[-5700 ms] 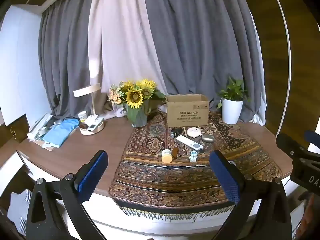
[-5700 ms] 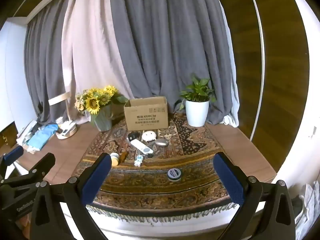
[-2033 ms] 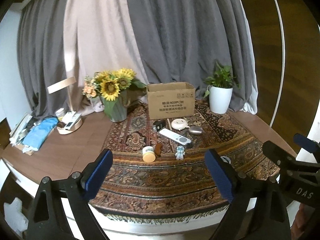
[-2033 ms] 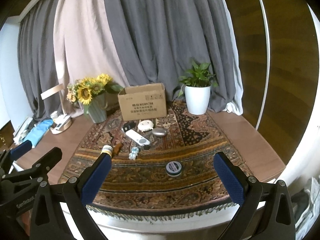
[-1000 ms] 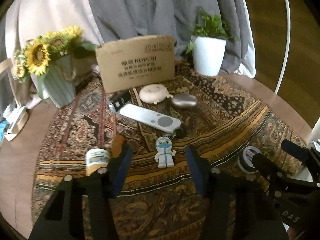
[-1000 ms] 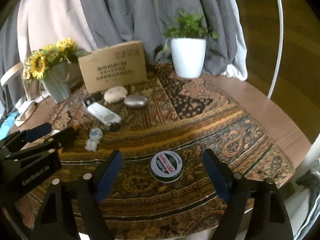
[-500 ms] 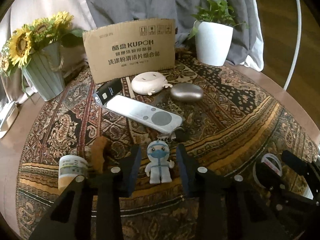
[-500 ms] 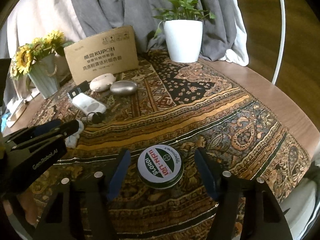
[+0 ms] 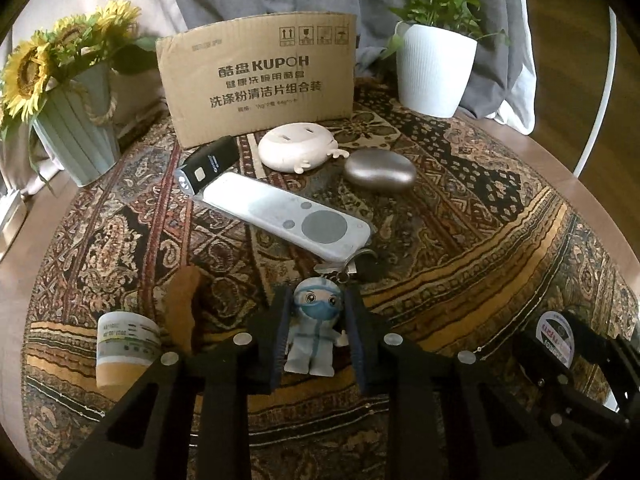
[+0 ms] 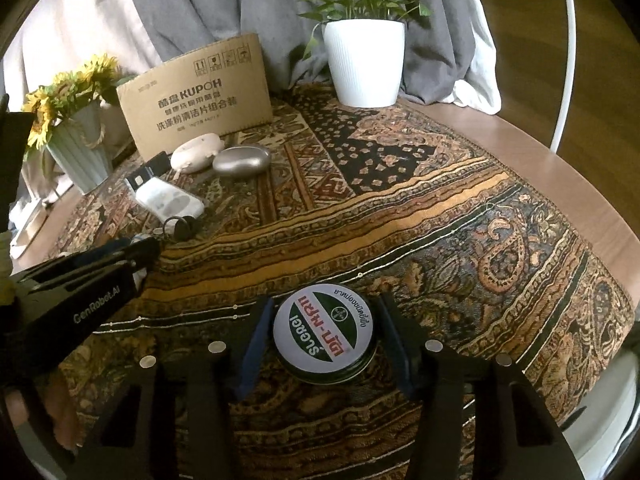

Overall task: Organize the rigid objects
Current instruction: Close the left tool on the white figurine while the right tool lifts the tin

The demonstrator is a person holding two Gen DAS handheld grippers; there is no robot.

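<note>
My left gripper (image 9: 318, 336) has closed its blue pads on a small white figurine with a blue mask (image 9: 316, 330), which stands on the patterned rug (image 9: 460, 240). My right gripper (image 10: 325, 336) has its pads against both sides of a round green-and-white tin (image 10: 325, 332) lying on the rug (image 10: 400, 220). Beyond lie a white remote (image 9: 288, 216), a black stick-shaped device (image 9: 206, 164), a cream round object (image 9: 298, 146) and a metallic pebble (image 9: 379, 170). An open cardboard box (image 9: 258, 76) stands behind them.
A small jar (image 9: 124, 348) and a brown piece (image 9: 182, 308) sit left of the figurine. A key ring (image 10: 180, 226) lies by the remote. A sunflower vase (image 9: 74, 136) stands at back left, a white plant pot (image 9: 434, 70) at back right. Curtains hang behind.
Both grippers came down to the rug and narrowed: the left closed around the figurine, the right around the tin. The objects have not moved.
</note>
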